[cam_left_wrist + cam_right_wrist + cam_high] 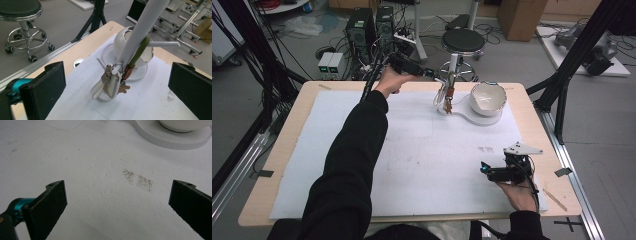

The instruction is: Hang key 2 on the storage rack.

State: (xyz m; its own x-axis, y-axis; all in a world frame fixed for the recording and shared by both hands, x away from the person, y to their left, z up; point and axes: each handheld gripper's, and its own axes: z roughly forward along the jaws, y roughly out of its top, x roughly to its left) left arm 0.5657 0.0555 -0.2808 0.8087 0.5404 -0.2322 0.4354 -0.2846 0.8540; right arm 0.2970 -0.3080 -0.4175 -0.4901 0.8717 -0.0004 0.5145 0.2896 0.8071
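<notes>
At the desk's far edge, beside the white bowl (pixel 132 47), a bunch of keys (pixel 110 81) hangs from a white stand (pixel 146 28). The left gripper (pixel 115 87) faces it, fingers spread; the right gripper (pixel 507 170) rests empty, fingers spread. The bunch looks light, loose and jangly, best pinched at the ring.

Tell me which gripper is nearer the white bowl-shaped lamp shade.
Left. The left gripper hovers just beside the white lamp shade at the far edge; the right gripper rests near the table's near edge.
</notes>
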